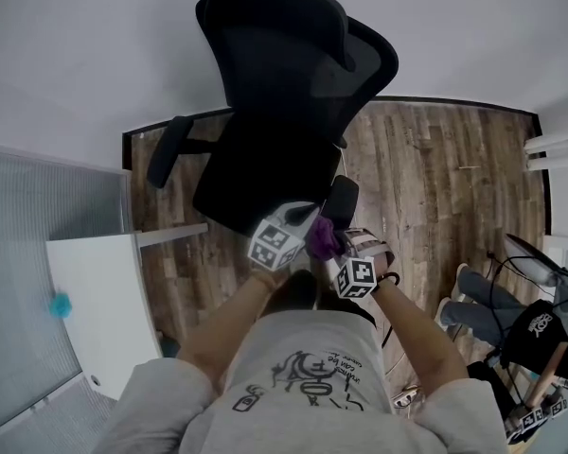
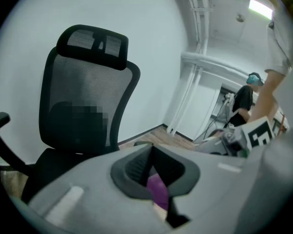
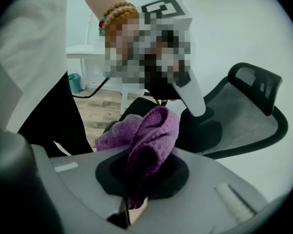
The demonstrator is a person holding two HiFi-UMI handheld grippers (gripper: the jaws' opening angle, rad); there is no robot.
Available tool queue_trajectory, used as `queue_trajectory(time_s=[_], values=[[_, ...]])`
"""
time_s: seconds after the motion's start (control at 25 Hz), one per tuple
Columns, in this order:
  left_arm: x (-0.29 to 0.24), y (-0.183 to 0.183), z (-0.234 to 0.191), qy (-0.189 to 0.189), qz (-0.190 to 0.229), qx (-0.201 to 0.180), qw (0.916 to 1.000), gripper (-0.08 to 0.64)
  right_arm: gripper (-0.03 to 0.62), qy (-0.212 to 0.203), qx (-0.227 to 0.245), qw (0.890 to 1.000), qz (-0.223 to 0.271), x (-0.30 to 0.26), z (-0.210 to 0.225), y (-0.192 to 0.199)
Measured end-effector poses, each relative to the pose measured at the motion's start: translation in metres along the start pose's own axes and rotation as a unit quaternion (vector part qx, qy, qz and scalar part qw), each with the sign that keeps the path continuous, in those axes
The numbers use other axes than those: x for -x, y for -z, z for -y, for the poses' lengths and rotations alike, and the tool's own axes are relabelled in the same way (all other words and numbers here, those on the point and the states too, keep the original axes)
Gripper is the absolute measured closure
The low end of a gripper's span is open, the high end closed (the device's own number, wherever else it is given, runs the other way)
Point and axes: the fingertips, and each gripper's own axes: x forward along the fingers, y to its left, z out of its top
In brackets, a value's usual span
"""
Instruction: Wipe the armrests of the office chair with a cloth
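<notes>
A black mesh office chair (image 1: 265,112) stands on the wood floor in front of me. Its left armrest (image 1: 166,149) juts out at the far left, and its right armrest (image 1: 341,200) lies just above my grippers. A purple cloth (image 1: 322,239) is bunched between the two grippers. In the right gripper view, my right gripper (image 3: 141,169) is shut on the cloth (image 3: 146,135), which bulges up out of its jaws. My left gripper (image 2: 154,172) points at the chair back (image 2: 83,101). A small piece of the cloth (image 2: 158,189) shows pinched low between its jaws.
A white desk (image 1: 104,301) with a small teal object (image 1: 60,303) stands at my left, and the white wall is behind the chair. A seated person (image 1: 511,315) and cables are on the floor at the right. White pipes (image 2: 195,77) run up the far corner.
</notes>
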Motion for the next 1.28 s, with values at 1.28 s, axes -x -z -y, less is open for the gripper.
queue_trajectory(time_s=[1.28], values=[[0.017,0.002,0.001,-0.004,0.008,-0.009,0.9999,0.560,0.569,0.008,0.021,0.998,-0.060,-0.020,0.070,0.038]])
